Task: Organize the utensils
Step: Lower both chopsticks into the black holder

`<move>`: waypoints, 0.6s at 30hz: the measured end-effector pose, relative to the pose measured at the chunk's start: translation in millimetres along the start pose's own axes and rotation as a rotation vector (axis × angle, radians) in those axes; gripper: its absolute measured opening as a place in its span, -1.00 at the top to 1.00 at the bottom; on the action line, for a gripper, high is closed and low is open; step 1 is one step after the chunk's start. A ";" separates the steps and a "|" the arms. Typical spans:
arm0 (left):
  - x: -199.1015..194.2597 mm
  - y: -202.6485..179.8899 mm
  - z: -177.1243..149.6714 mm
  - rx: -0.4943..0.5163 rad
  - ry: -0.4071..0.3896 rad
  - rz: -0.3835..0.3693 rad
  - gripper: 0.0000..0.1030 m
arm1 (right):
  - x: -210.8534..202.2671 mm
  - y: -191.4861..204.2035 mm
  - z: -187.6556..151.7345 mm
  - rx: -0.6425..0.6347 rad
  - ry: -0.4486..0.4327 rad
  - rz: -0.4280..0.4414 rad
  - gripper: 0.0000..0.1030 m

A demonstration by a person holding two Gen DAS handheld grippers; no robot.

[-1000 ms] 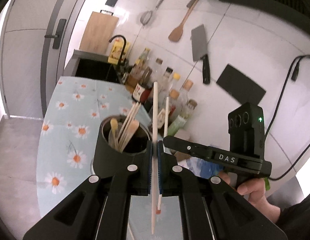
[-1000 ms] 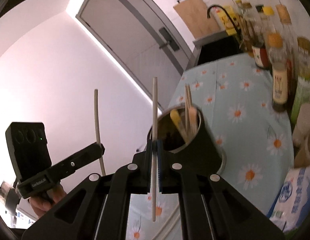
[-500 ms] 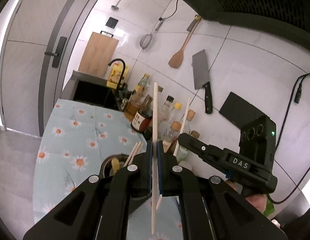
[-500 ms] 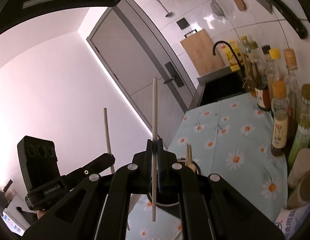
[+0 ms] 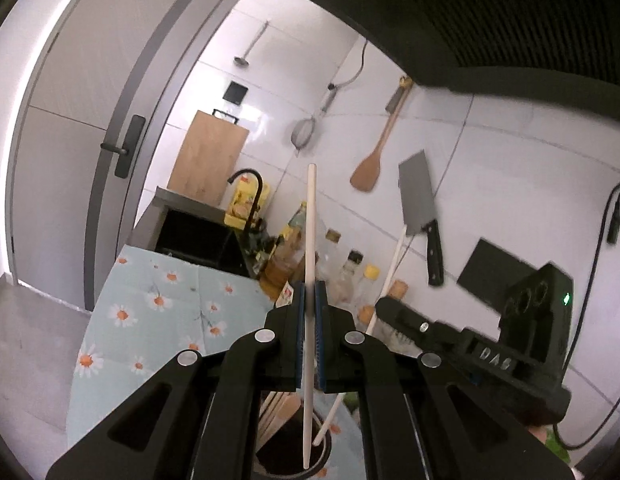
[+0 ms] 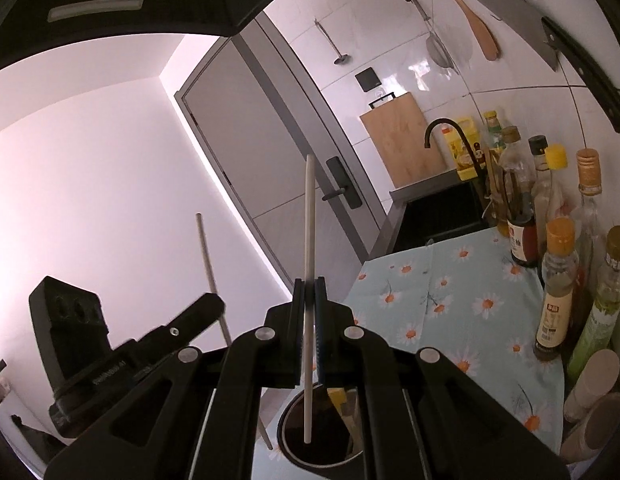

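My left gripper [image 5: 309, 296] is shut on a white chopstick [image 5: 311, 216] held upright, its lower end over the mouth of the dark utensil cup [image 5: 286, 462]. My right gripper [image 6: 309, 292] is shut on a second white chopstick [image 6: 309, 216], also upright, its lower end over the same cup [image 6: 321, 436]. Wooden utensils stand in the cup. The right gripper [image 5: 389, 312] shows in the left wrist view with its chopstick [image 5: 393, 268] reaching into the cup. The left gripper [image 6: 208, 308] shows in the right wrist view with its chopstick [image 6: 208, 260].
The cup stands on a daisy-print tablecloth [image 6: 449, 292]. Several sauce bottles [image 6: 557, 284] line the tiled wall at the right. A sink with a black faucet [image 6: 441, 128] and a cutting board lie beyond. A cleaver [image 5: 419, 208] and wooden spatula hang on the wall.
Both grippers have risen and tilted, so the cup dropped from mid-frame to the bottom edge. Each chopstick's lower end now hangs over the cup's mouth.
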State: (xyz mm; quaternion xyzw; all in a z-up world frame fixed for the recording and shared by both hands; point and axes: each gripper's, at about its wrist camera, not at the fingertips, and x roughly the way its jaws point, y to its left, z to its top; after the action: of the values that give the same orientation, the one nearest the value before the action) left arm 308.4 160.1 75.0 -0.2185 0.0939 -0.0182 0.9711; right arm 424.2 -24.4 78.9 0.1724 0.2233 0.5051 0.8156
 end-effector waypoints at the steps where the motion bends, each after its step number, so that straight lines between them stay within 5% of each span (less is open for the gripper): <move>1: -0.4 -0.8 0.7 0.003 -0.014 0.000 0.93 | 1.2 -1.1 0.2 0.005 0.000 0.001 0.89; 6: 4.2 -2.5 0.3 0.031 -0.045 0.001 0.93 | 6.1 -4.4 0.2 0.018 -0.004 -0.004 0.88; 18: 26.7 12.1 -28.4 0.055 0.033 0.058 0.93 | 28.3 -15.5 -26.3 0.024 0.078 -0.015 0.88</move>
State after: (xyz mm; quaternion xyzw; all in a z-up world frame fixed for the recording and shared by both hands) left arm 329.1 157.0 40.0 -0.1887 0.1157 0.0039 0.9752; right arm 432.7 -4.2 43.6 0.1608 0.2621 0.5027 0.8079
